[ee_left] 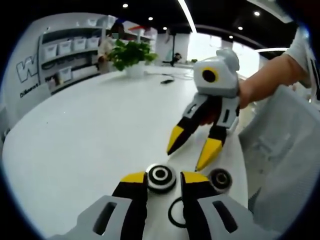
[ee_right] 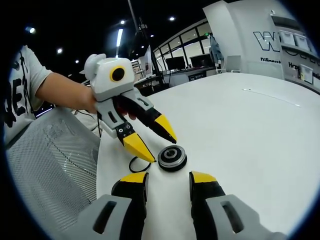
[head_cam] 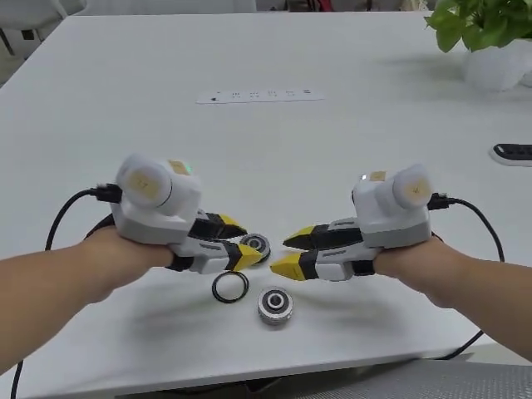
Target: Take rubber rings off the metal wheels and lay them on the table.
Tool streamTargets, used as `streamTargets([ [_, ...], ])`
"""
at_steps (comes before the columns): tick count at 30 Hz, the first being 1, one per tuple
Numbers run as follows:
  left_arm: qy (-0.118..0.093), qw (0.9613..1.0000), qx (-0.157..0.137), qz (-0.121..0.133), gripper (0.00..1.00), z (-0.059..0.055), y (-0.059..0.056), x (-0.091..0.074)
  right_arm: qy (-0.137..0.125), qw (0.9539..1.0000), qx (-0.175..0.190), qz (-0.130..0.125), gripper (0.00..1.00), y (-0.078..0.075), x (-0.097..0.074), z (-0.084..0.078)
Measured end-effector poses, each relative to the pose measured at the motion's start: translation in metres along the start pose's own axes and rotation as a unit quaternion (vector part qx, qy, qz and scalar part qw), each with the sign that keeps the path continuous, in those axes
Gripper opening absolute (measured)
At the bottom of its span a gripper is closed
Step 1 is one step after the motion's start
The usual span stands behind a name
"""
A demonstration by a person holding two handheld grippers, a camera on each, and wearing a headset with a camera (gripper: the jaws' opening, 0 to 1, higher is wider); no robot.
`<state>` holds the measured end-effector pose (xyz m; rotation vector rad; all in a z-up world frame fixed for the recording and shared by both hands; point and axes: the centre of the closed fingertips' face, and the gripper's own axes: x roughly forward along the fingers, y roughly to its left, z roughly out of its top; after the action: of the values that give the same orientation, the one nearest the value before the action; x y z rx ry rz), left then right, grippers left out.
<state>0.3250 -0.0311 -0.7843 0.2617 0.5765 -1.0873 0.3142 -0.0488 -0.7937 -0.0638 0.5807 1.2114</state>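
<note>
A metal wheel (head_cam: 253,245) with a dark outer band lies flat on the white table (head_cam: 274,150). My left gripper (head_cam: 243,242) is open, and the wheel (ee_left: 160,177) sits just ahead of its yellow tips, between them. From the opposite side my right gripper (head_cam: 285,253) points at the wheel (ee_right: 172,158), open and a little short of it. A loose black rubber ring (head_cam: 230,287) lies on the table nearer me, beside a second, silvery wheel (head_cam: 275,304). In the left gripper view the right gripper (ee_left: 187,156) hangs above the second wheel (ee_left: 220,179).
The table's near edge (head_cam: 249,366) runs just below the second wheel. A potted plant (head_cam: 486,33) stands at the far right corner, with a black device (head_cam: 511,154) on the right edge. A flat socket strip (head_cam: 259,96) lies mid-table. Cables trail from both grippers.
</note>
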Motion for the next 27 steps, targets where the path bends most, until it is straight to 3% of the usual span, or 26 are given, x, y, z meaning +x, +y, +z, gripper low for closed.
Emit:
streamTargets([
  [12, 0.007, 0.9999, -0.005, 0.009, 0.19, -0.0021, 0.0052, 0.0039, -0.001, 1.0000, 0.001, -0.001, 0.31, -0.0013, -0.0001, -0.0005],
  [18, 0.016, 0.9997, 0.008, 0.017, 0.15, -0.0061, 0.0061, 0.0050, -0.002, 1.0000, 0.000, -0.001, 0.31, -0.0019, 0.0008, 0.0001],
  [19, 0.010, 0.9996, 0.018, 0.018, 0.15, -0.0043, 0.0070, 0.0054, -0.001, 1.0000, 0.000, -0.001, 0.31, -0.0020, 0.0009, 0.0001],
  [27, 0.010, 0.9996, 0.013, 0.023, 0.14, -0.0029, 0.0085, 0.0049, 0.000, 1.0000, -0.004, 0.000, 0.31, -0.0023, 0.0045, 0.0022],
])
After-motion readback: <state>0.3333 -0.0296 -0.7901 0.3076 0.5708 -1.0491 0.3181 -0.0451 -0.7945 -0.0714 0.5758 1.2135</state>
